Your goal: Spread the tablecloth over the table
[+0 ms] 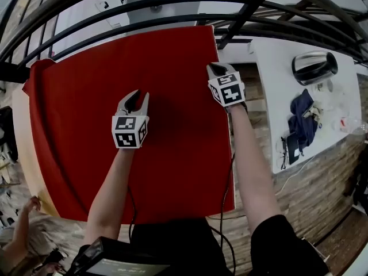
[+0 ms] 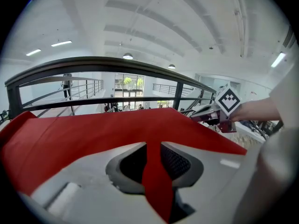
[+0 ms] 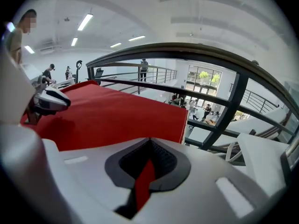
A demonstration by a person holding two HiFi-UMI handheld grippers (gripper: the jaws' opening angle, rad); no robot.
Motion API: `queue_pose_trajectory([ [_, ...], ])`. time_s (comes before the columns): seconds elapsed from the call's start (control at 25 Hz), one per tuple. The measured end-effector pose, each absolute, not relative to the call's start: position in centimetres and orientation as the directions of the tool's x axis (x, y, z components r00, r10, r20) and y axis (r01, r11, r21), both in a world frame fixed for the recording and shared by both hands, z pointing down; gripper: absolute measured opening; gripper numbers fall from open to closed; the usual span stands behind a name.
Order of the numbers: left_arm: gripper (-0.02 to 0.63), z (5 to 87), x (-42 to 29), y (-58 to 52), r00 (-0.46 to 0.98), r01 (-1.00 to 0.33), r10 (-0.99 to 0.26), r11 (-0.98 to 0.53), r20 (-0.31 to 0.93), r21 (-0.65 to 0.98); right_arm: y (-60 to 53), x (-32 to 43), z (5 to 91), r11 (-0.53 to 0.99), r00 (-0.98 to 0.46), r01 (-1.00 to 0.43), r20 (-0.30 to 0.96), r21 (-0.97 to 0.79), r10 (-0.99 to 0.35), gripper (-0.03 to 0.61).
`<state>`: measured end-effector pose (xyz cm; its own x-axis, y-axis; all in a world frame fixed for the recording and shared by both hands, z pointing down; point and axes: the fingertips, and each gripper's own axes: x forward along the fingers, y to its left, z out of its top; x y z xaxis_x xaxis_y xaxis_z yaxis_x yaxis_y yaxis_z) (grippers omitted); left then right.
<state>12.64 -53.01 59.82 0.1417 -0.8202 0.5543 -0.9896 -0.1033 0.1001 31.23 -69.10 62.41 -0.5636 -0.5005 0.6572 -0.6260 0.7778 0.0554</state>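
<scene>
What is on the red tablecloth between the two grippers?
Nothing but bare red tablecloth lies between the left gripper and the right gripper, as the head view shows.

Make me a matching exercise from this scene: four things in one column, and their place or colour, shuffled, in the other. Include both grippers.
Things:
A. tablecloth
B. left gripper
C. right gripper
D. dark blue cloth

Place or colour:
1. on the white table at the right
2. at the tablecloth's right edge, near its far corner
3. red
4. over the tablecloth's middle

Pairs: A-3, B-4, C-2, D-1.
</scene>
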Motion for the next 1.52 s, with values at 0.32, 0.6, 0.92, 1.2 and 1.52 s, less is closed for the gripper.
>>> queue_pose_trajectory([
  [0.32,0.043,55.3,14.3,-46.7,0.100,-0.994,-0.844,-0.060,0.526,0.092,-62.8,29.5,55.7,0.817,-0.729,-0.573,0.494,-0.060,-0.474,0.009],
  [0.6,0.026,49.4,13.4,-37.2,0.065,-0.995,-0.881,-0.019,0.469,0.103,-48.7,25.2,47.2,0.890,-0.827,-0.455,0.384,-0.026,-0.412,0.009],
  [0.92,0.015,45.4,11.5,-25.8,0.043,-0.986,-0.925,0.022,0.377,0.167,-34.8,22.2,44.1,0.889,-0.834,-0.458,0.353,-0.014,-0.424,0.009],
  [1.2,0.005,42.3,8.2,-14.3,-0.003,-0.988,-0.945,0.055,0.328,0.147,-21.7,18.5,41.9,0.900,-0.855,-0.433,0.333,-0.041,-0.397,0.009],
  [1.52,0.004,42.3,1.6,3.0,-0.112,-0.973,-0.939,0.170,0.325,0.158,-4.0,8.2,40.3,0.970,-0.930,-0.244,0.290,-0.021,-0.227,0.009],
])
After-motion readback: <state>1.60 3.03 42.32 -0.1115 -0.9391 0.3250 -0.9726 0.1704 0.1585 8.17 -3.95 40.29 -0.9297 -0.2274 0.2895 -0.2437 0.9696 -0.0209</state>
